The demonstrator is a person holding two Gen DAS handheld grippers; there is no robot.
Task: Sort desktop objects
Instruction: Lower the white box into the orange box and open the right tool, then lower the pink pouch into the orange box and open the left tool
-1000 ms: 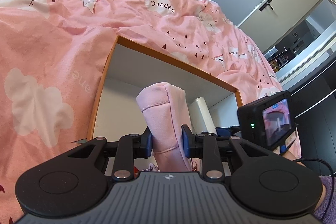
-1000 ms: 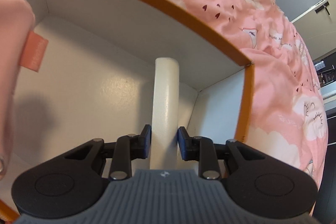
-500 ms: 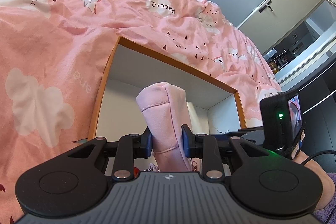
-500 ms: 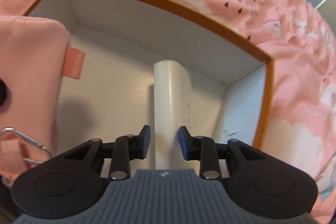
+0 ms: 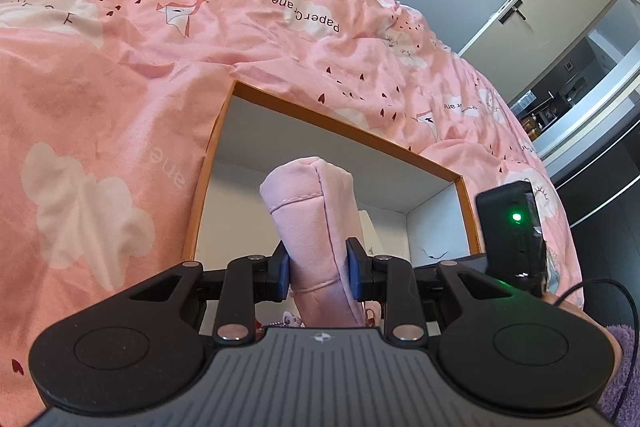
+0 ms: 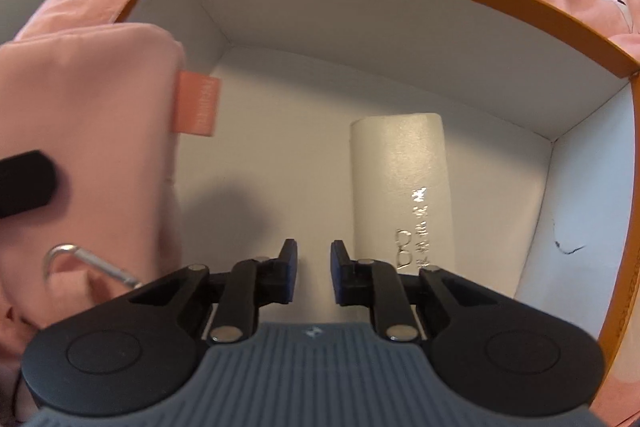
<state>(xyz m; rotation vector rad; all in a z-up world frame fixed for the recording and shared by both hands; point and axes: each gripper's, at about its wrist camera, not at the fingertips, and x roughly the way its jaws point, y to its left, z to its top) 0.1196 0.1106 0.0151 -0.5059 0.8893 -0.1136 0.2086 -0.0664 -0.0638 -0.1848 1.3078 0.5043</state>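
My left gripper (image 5: 316,269) is shut on a pink fabric pouch (image 5: 316,227) and holds it upright over the open box (image 5: 340,135), which has an orange rim and white inside. In the right wrist view the pouch (image 6: 92,131) with its salmon tag and a metal clip (image 6: 80,263) fills the left side. A white tube (image 6: 404,187) with printed lettering lies on the box floor (image 6: 280,115) near the right wall. My right gripper (image 6: 314,273) is open and empty, just left of the tube's near end.
The box sits on a pink bedspread (image 5: 120,67) with cloud and heart prints. My right gripper's camera block (image 5: 514,235) with a green light shows at the right in the left wrist view. A door and dark furniture stand far right.
My right gripper has let go of the white tube, which now lies on the box floor, and has pulled back and to the left. My left gripper still holds the pouch.
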